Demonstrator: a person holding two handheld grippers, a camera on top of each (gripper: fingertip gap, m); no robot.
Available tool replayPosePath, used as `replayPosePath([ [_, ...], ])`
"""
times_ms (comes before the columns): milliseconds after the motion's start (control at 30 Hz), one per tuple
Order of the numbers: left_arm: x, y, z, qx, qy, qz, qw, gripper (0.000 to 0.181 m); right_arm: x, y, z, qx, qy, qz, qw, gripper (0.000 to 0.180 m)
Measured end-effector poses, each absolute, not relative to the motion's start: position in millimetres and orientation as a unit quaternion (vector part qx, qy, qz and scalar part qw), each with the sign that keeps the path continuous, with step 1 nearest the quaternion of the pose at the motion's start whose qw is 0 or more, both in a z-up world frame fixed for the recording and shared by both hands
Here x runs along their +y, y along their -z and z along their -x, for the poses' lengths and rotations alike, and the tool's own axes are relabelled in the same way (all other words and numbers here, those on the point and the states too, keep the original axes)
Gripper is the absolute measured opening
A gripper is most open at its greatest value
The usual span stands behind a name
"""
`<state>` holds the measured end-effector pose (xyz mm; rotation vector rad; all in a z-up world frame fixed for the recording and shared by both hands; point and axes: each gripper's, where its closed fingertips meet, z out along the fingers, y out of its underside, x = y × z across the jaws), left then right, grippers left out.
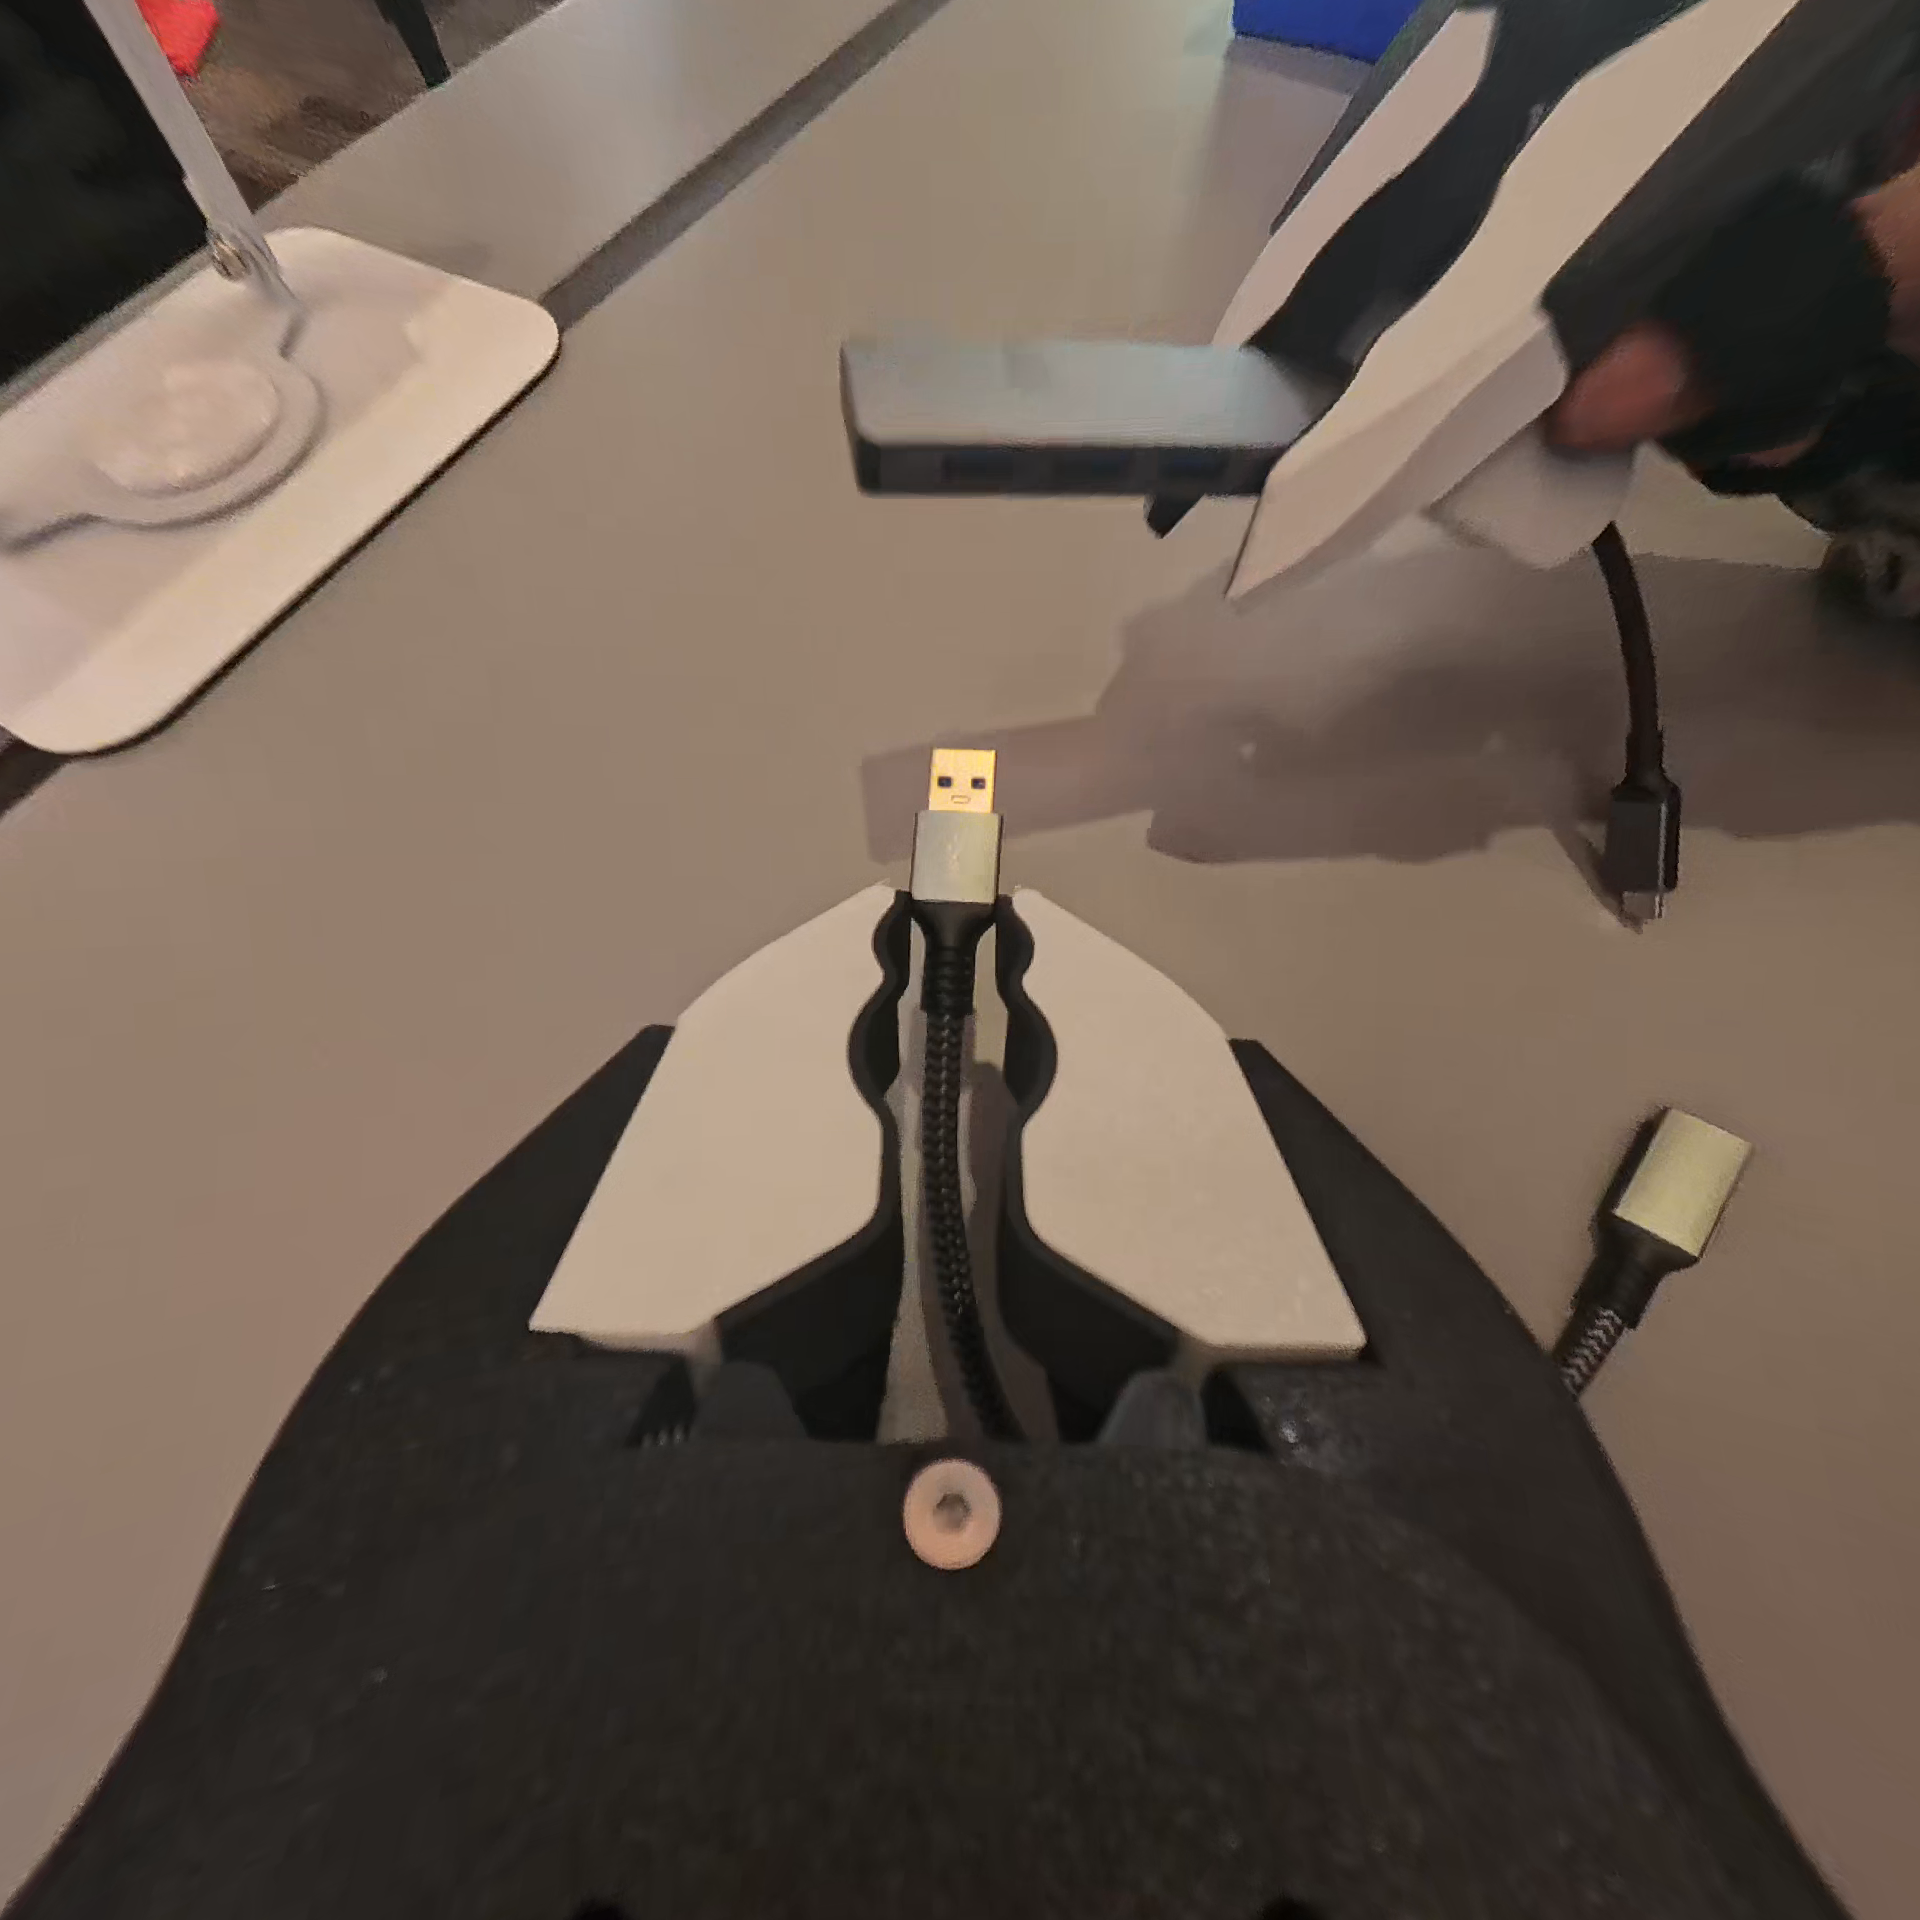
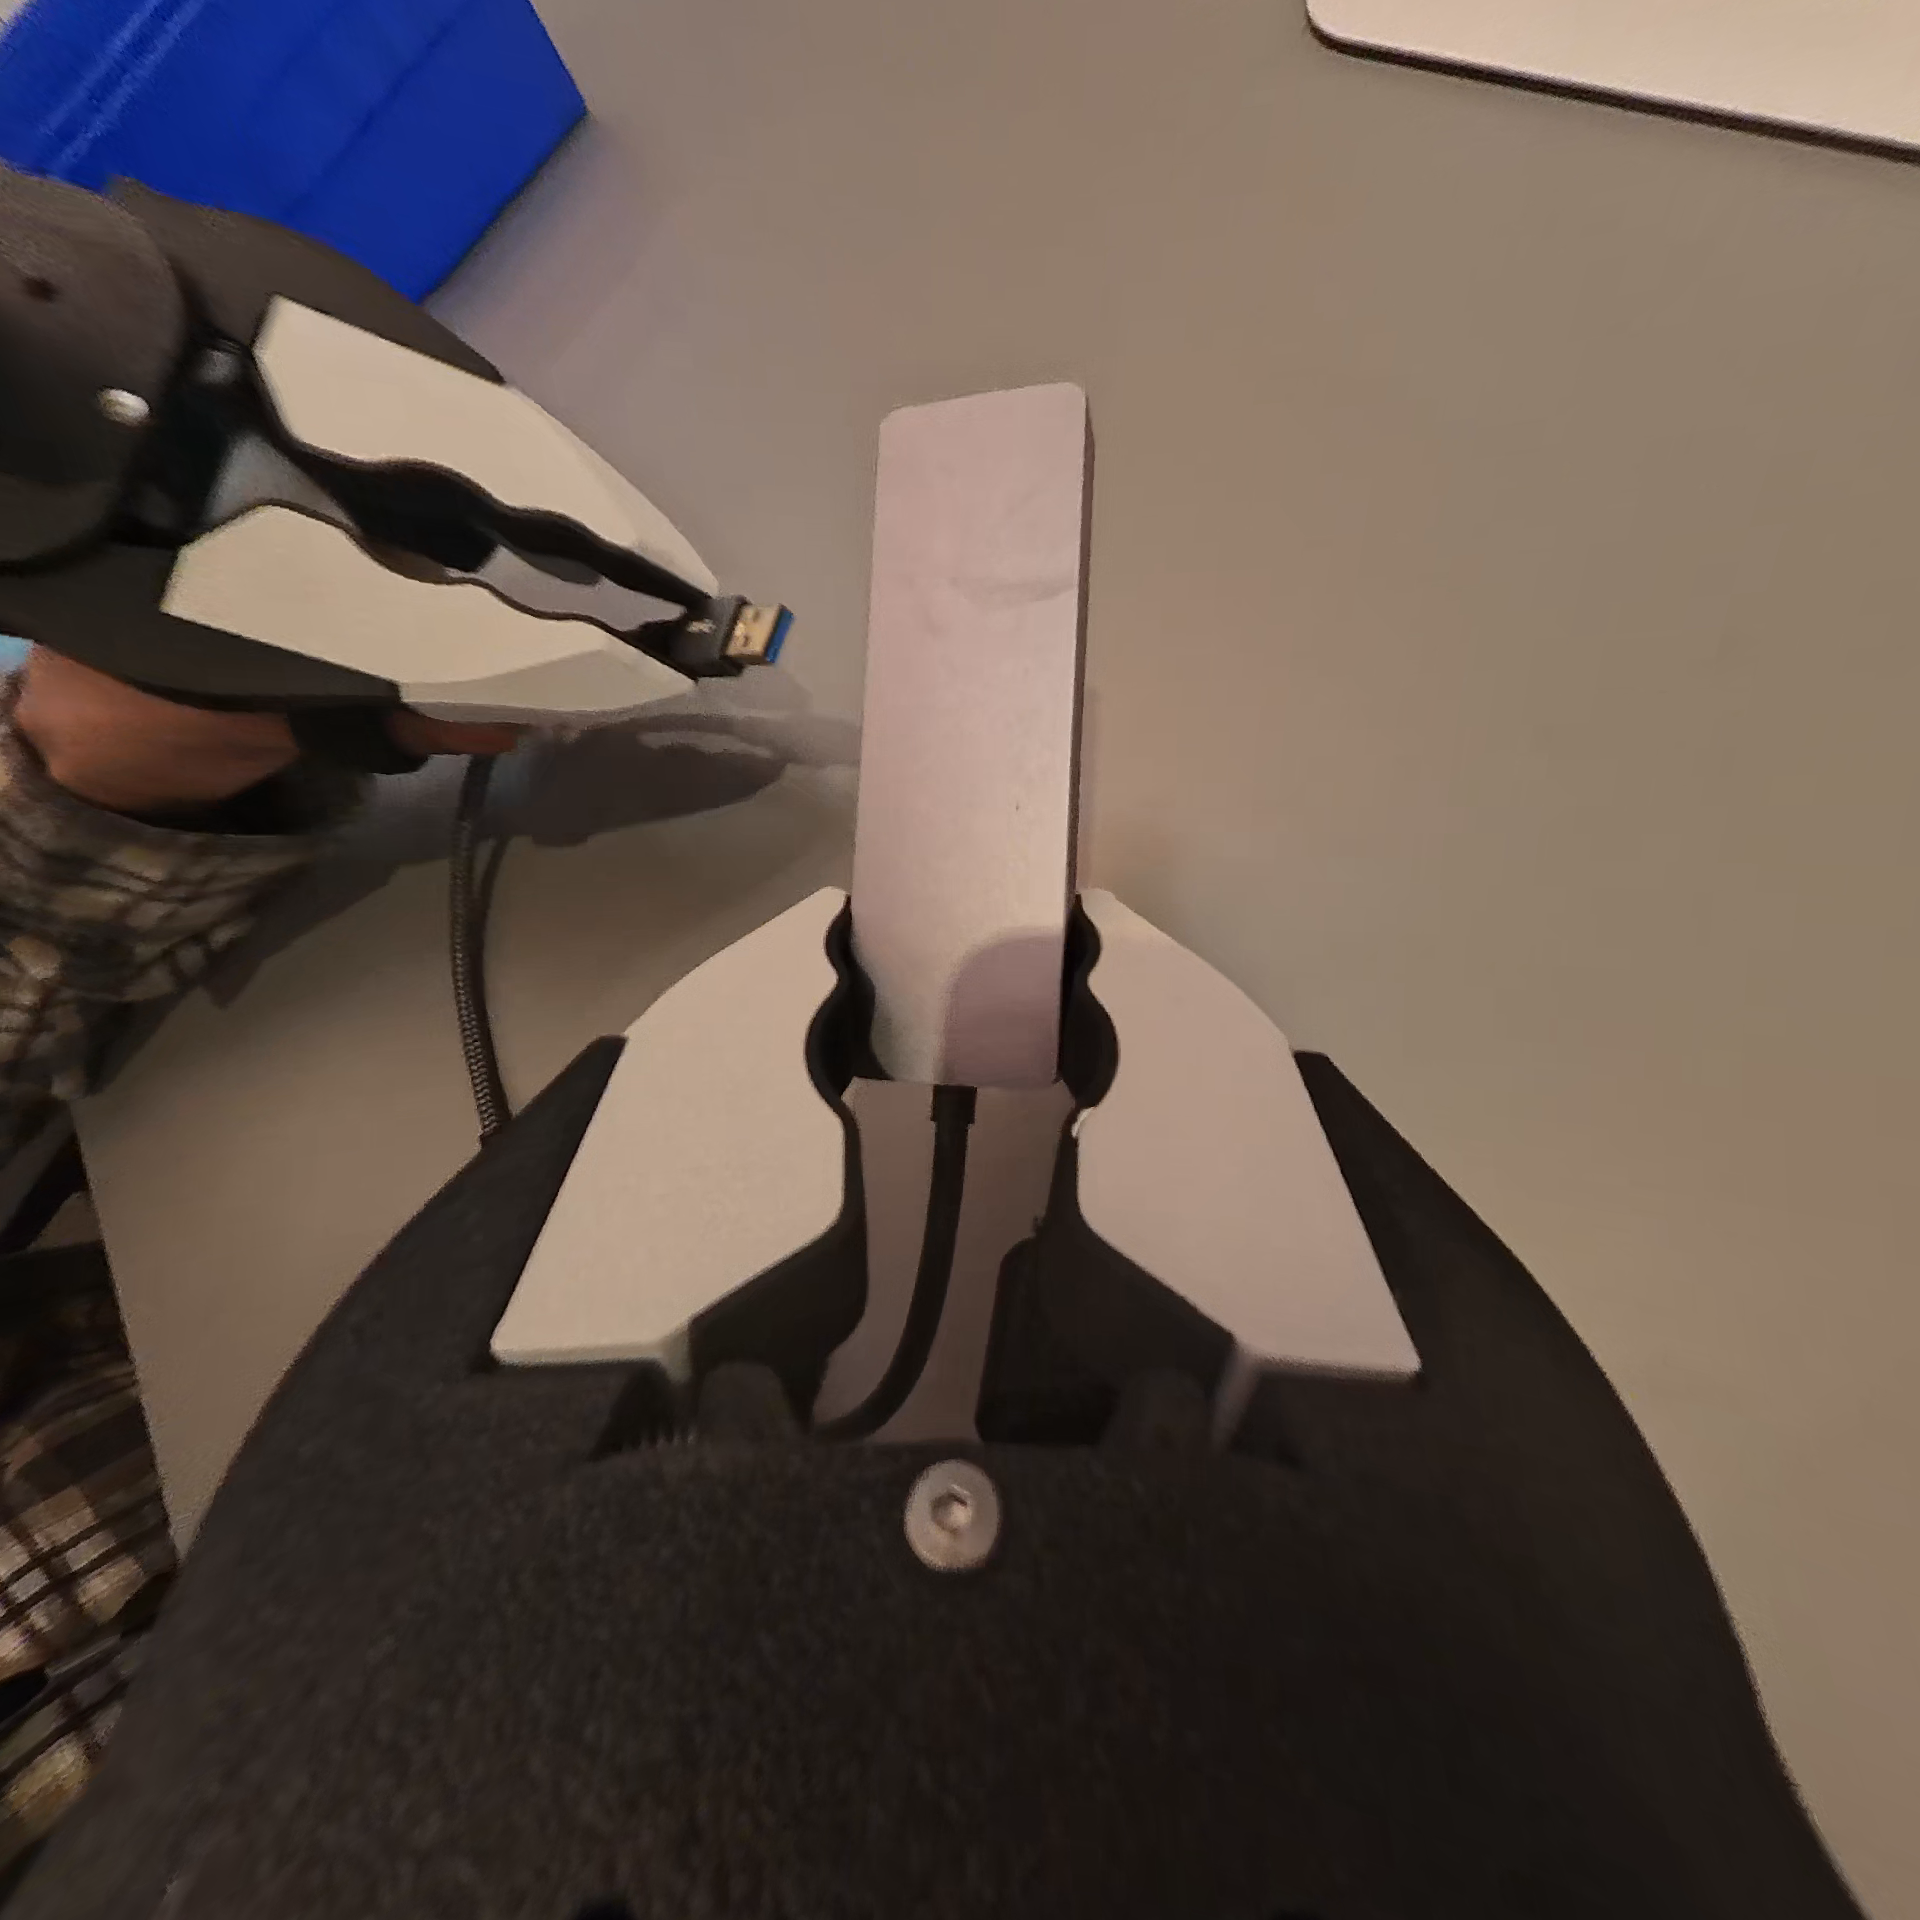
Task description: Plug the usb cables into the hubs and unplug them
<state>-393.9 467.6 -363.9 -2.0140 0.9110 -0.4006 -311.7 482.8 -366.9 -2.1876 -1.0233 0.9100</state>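
My left gripper is shut on a black braided USB cable just behind its silver plug, whose gold tip points forward, free in the air. My right gripper is shut on the near end of a grey USB hub and holds it above the table. In the left wrist view the hub hangs level at the upper right, its row of ports facing me, a gap away from the plug. In the right wrist view the left gripper and plug sit just left of the hub.
The hub's own black cable dangles to the table with its small plug. A second silver plug lies at the right. A white stand base sits far left, a blue box beyond the left gripper. The table is grey. There is about 9 cm between the tips of the two grippers.
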Motion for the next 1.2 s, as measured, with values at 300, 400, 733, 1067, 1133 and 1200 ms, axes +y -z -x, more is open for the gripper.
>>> replayPosePath([
  [300, 472.8, 356.7, 386.2, 0.336, 0.138, 0.819, 0.444, 0.015, 481.4, 379.2, 322.9, -0.394, -0.273, 0.829, 0.287, 0.036],
  [400, 474.3, 360.3, 388.1, 0.329, 0.134, 0.825, 0.44, 0.015, 478.6, 384.0, 328.2, -0.403, -0.254, 0.831, 0.289, 0.036],
  [733, 476.7, 372.5, 394.4, 0.326, 0.112, 0.84, 0.42, 0.015, 473.0, 395.8, 336.4, -0.409, -0.234, 0.835, 0.285, 0.036],
  [1067, 478.0, 372.4, 396.0, 0.328, 0.09, 0.838, 0.428, 0.014, 471.4, 395.6, 340.6, -0.413, -0.201, 0.835, 0.302, 0.035],
  [1133, 478.2, 370.8, 396.0, 0.332, 0.081, 0.833, 0.435, 0.015, 472.2, 394.3, 340.0, -0.42, -0.179, 0.834, 0.31, 0.036],
  [1200, 478.3, 368.6, 396.1, 0.336, 0.075, 0.828, 0.442, 0.015, 472.1, 392.2, 340.5, -0.423, -0.173, 0.832, 0.315, 0.035],
])
